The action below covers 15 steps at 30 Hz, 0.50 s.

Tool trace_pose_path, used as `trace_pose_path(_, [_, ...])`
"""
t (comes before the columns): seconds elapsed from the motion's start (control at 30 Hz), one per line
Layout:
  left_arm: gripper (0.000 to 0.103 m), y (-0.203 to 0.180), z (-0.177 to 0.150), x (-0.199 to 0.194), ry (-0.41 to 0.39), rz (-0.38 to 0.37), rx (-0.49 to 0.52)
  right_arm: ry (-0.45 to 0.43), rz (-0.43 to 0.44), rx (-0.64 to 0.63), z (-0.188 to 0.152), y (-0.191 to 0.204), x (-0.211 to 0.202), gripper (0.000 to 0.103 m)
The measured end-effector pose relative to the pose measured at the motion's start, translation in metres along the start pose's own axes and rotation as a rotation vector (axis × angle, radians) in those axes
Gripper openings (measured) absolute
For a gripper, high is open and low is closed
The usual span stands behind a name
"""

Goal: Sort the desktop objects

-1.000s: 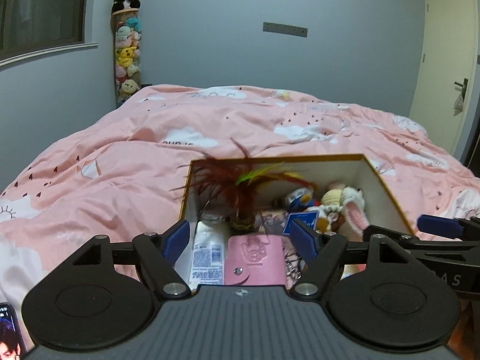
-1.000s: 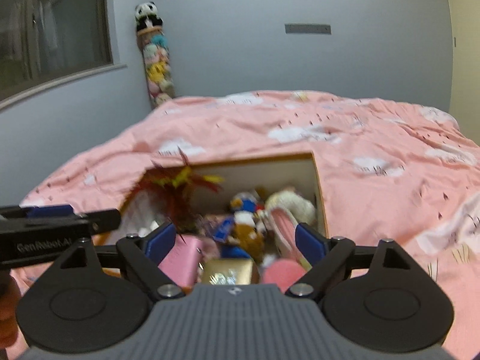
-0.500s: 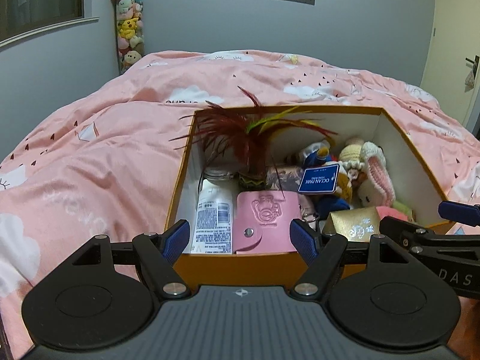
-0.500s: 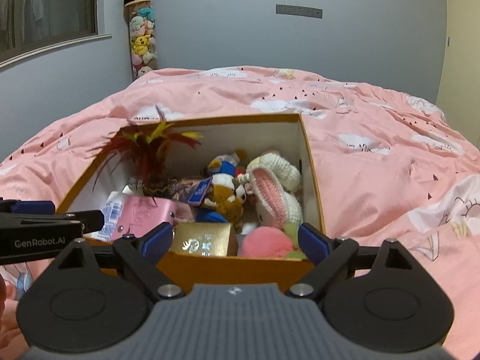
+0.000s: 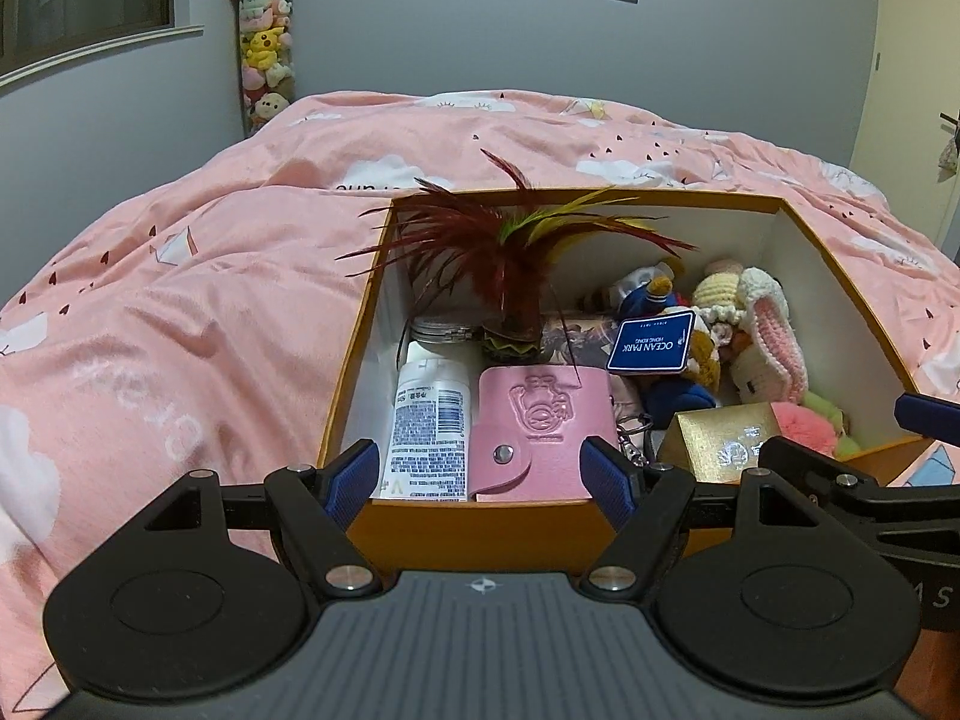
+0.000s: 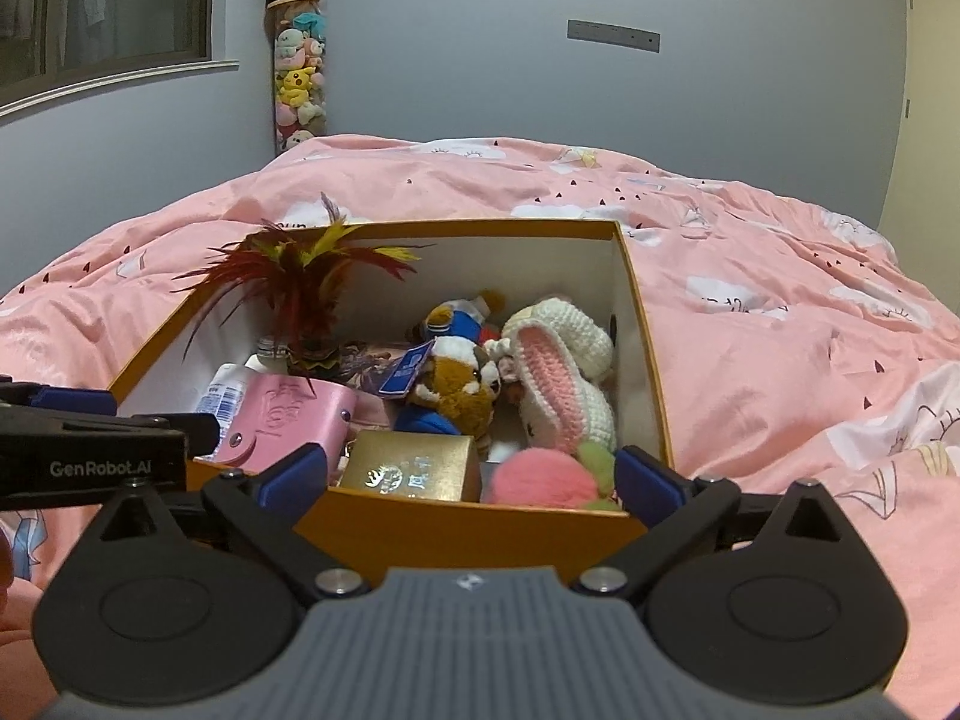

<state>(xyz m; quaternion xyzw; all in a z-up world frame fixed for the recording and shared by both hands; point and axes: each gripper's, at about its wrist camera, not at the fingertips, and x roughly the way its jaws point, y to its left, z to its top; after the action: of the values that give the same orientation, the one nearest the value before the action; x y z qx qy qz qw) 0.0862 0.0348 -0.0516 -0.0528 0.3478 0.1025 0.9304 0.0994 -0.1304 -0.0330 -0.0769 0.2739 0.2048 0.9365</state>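
Basically both tools (left tool [image 5: 483,474], right tool [image 6: 469,474]) hang spread & empty at the orange box [image 6: 480,531], already crammed w/ items; early or late, can't tell.

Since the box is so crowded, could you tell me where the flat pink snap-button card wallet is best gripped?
Take the flat pink snap-button card wallet from above with the left hand-held gripper, pinching its two long side edges. It lies flat near the front wall of the orange cardboard box, the white tube close on its left, so a slim vertical pinch probably fits best.
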Motion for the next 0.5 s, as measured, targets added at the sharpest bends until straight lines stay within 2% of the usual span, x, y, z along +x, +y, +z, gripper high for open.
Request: trace_pose_path(0.5, [0.087, -0.0005, -0.0012, 0.0031, 0.009, 0.006, -0.008, -0.004, 0.017, 0.007, -0.0016, 0.0001, 0.002, 0.102])
